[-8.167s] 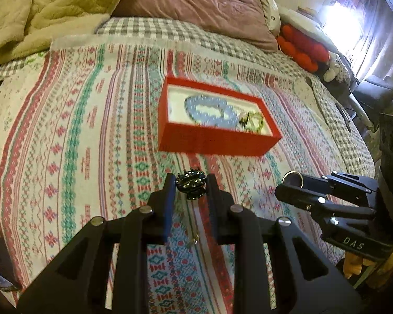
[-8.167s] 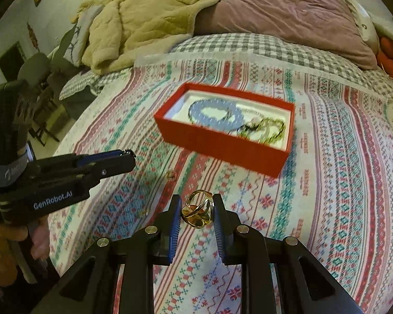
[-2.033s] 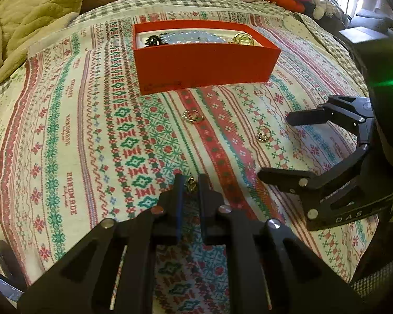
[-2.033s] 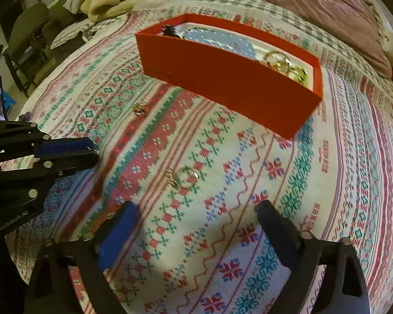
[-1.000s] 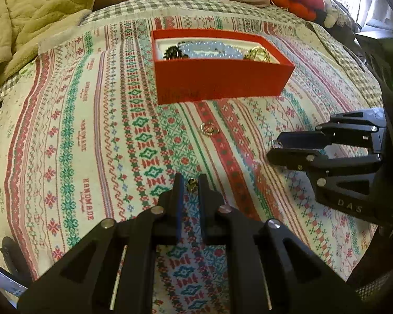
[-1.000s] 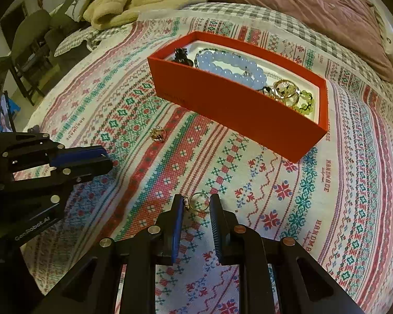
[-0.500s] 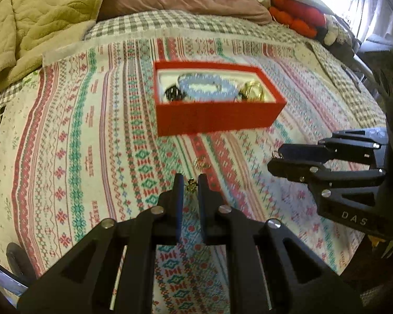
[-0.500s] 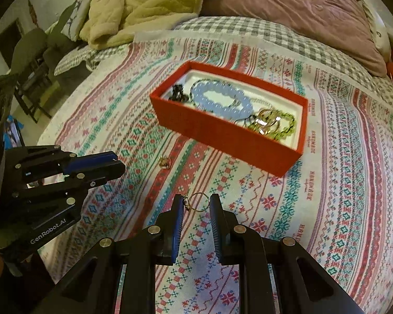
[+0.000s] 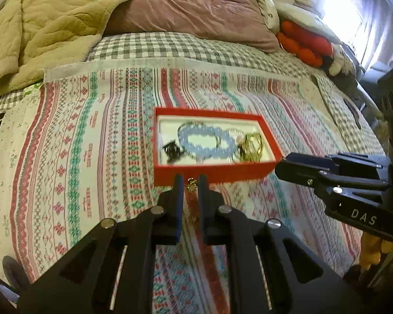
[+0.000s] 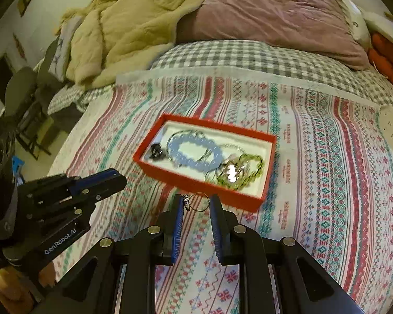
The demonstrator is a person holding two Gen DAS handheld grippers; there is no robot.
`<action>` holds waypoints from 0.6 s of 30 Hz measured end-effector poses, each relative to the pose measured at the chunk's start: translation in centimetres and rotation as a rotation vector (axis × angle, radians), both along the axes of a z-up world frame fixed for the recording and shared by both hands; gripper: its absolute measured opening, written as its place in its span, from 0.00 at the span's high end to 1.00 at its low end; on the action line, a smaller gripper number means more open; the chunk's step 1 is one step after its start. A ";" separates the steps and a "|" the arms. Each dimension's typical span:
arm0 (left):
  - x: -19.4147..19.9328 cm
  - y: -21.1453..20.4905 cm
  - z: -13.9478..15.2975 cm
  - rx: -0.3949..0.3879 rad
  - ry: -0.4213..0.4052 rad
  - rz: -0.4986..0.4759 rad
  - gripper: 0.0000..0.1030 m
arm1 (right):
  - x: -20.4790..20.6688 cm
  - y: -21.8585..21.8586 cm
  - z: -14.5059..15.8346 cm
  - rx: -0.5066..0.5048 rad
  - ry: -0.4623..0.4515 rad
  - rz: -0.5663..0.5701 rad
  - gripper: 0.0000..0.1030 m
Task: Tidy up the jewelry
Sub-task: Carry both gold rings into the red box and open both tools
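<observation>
A red jewelry box (image 9: 212, 174) (image 10: 191, 180) sits on the patterned bedspread. It holds a blue bead bracelet (image 9: 204, 144) (image 10: 194, 154), a black piece (image 9: 171, 150) (image 10: 156, 151), gold rings (image 9: 252, 145) and a green bead bracelet (image 10: 245, 174). My left gripper (image 9: 190, 183) is shut on a small gold earring (image 9: 191, 184), held above the bed just before the box. My right gripper (image 10: 196, 205) is shut on a thin gold ring (image 10: 198, 202), also raised near the box's front wall. Each gripper shows in the other's view (image 9: 327, 172) (image 10: 91, 185).
A beige quilt (image 9: 47, 26) and a mauve pillow (image 9: 196, 7) lie at the head of the bed. Red cushions (image 9: 301, 41) sit at the far right. A small gold piece (image 9: 194, 218) lies on the bedspread under my left fingers. Chairs (image 10: 26, 99) stand left of the bed.
Both grippers have risen and moved toward the box, each carrying its small gold piece. The box now looks farther below and is seen more from above.
</observation>
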State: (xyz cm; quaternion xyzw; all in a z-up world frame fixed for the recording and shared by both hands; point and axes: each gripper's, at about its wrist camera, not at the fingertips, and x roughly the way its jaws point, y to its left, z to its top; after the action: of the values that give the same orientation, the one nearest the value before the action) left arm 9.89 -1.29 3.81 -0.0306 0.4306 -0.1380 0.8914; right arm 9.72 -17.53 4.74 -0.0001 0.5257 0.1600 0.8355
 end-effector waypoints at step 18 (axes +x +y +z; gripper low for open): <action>5.4 -4.4 -2.4 -0.018 -0.053 -0.028 0.88 | 5.7 -2.8 -2.7 0.065 0.028 -0.146 0.80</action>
State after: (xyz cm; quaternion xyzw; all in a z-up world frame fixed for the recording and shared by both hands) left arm 15.28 -5.68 1.40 -0.0287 0.4057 -0.1553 0.9003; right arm 15.42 -20.29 2.01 0.0675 0.5304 0.1155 0.8371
